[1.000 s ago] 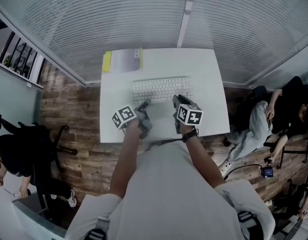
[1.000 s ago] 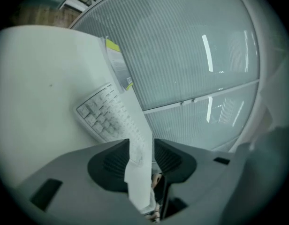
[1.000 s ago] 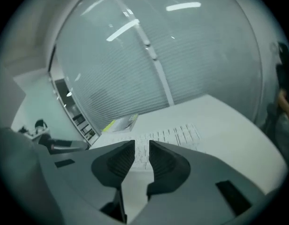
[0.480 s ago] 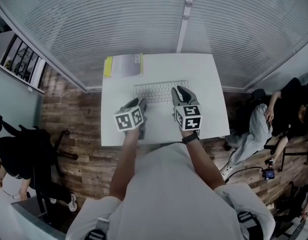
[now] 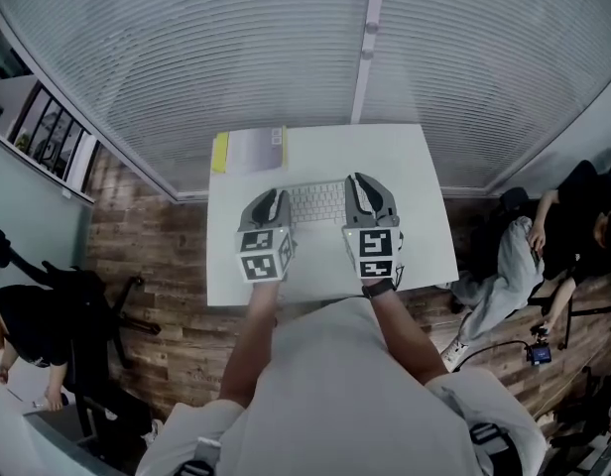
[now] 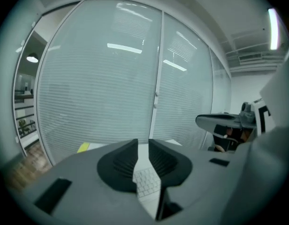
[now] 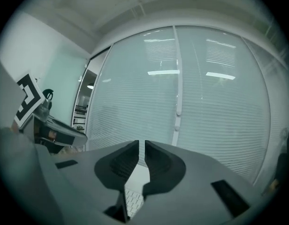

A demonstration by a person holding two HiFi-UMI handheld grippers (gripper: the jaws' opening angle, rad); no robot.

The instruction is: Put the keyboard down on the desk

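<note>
The white keyboard [image 5: 320, 203] lies flat on the white desk [image 5: 425, 216], partly hidden under both grippers. My left gripper [image 5: 266, 198] hovers over its left end. Its jaws have just been closing, a clear gap remains, and nothing is between them. In the left gripper view the keyboard [image 6: 147, 182] shows below through that gap, under the left gripper [image 6: 143, 146]. My right gripper [image 5: 370, 184] hovers over the right end. Its jaws have also been closing, down to a narrow slit that holds nothing. The right gripper [image 7: 141, 146] points level at the blinds, with the keyboard [image 7: 133, 203] below.
A grey booklet with a yellow edge [image 5: 251, 150] lies at the desk's far left corner. Window blinds rise just behind the desk. A seated person [image 5: 573, 216] is at the right, and another person [image 5: 28, 325] with an office chair is at the left on the wood floor.
Both grippers have lifted off the desk and rolled, so their marker cubes now face up. Their jaws have narrowed. The keyboard stays on the desk.
</note>
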